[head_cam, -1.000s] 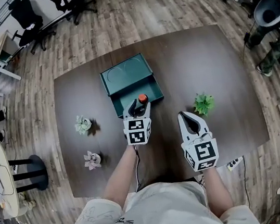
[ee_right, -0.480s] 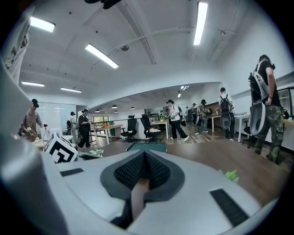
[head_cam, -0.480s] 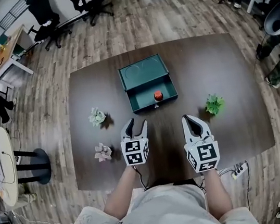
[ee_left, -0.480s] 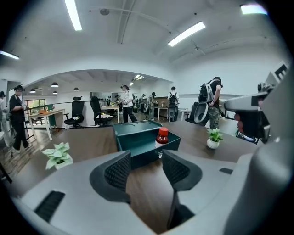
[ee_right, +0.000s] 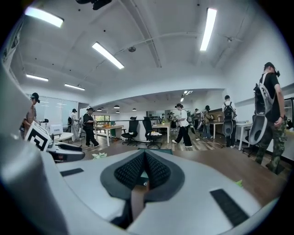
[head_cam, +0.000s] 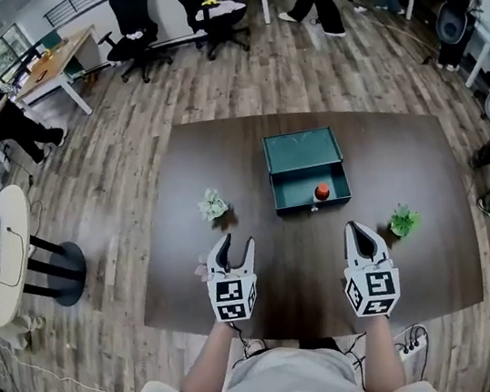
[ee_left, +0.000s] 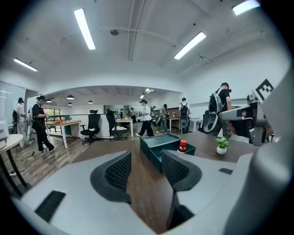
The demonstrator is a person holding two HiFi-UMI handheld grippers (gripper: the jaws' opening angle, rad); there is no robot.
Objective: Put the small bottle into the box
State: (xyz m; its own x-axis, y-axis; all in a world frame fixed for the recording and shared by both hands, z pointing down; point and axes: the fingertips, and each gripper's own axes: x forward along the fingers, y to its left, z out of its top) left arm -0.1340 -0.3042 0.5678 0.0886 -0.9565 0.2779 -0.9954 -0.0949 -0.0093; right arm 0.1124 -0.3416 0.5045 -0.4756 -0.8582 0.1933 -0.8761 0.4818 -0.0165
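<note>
The small bottle with a red cap (head_cam: pixel 322 192) stands inside the open green box (head_cam: pixel 307 171) at mid-table; in the left gripper view the small bottle (ee_left: pixel 182 146) shows in the green box (ee_left: pixel 161 146) ahead. My left gripper (head_cam: pixel 233 250) is open and empty near the table's front edge, well short of the box. My right gripper (head_cam: pixel 362 236) is shut with nothing between its jaws, to the right of the left one. In its own view the right gripper (ee_right: pixel 144 166) has its pads pressed together.
A small green plant (head_cam: pixel 403 220) sits right of the right gripper. A pale potted plant (head_cam: pixel 213 205) stands left of the box, and another (head_cam: pixel 203 268) is partly hidden by the left gripper. Office chairs, desks and walking people surround the dark table (head_cam: pixel 403 147).
My left gripper let go of the bottle, which now stands in the box, and drew back toward the front edge, open. The head view tilted upward. The right gripper stayed shut.
</note>
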